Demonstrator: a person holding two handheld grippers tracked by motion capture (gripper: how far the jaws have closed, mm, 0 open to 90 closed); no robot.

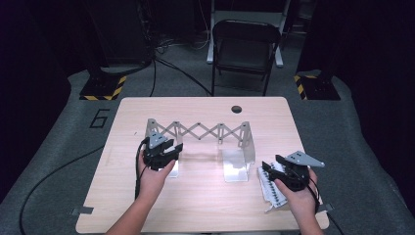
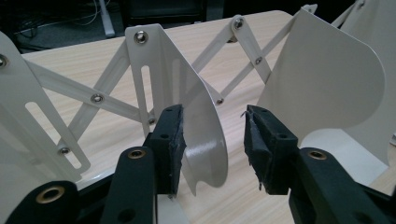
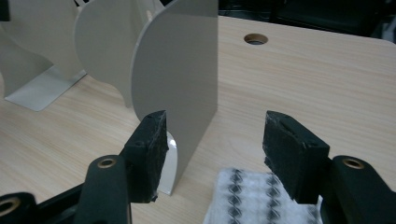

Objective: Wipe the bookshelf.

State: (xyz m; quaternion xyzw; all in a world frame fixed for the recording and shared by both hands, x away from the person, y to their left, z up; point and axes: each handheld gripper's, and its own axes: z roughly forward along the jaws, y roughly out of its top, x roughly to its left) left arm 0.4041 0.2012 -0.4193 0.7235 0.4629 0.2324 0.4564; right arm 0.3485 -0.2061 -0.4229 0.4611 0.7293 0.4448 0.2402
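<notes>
While I hold my left hand-held gripper point(image 1: 169, 149) near the table's left side, its jaws stand partly open with nothing clamped; in the left gripper view a curved white plate point(image 2: 203, 130) of the expanding rack point(image 1: 198, 132) lies just beside the left pad point(image 2: 173, 144), and I cannot tell whether the two touch, while the right pad is well clear. My right hand-held gripper point(image 1: 274, 164) sits near the front right corner, jaws wide apart and holding nothing; in the right gripper view the rack's end plate point(image 3: 180, 79) stands upright just beyond the left pad, and a white patterned sheet point(image 3: 261, 196) lies flat on the table point(image 3: 303, 79) below the jaws. Seen from the high view, that sheet point(image 1: 271, 188) rests under my right hand point(image 1: 298, 196). Farther out, the rack stretches across the middle of the table, its scissor links point(image 1: 200, 129) opened out between the two end plates. Beyond it a round hole point(image 1: 237, 108) sits near the far edge, and past the table a dark folding chair point(image 1: 244, 49) stands on the grey floor point(image 1: 63, 147).
</notes>
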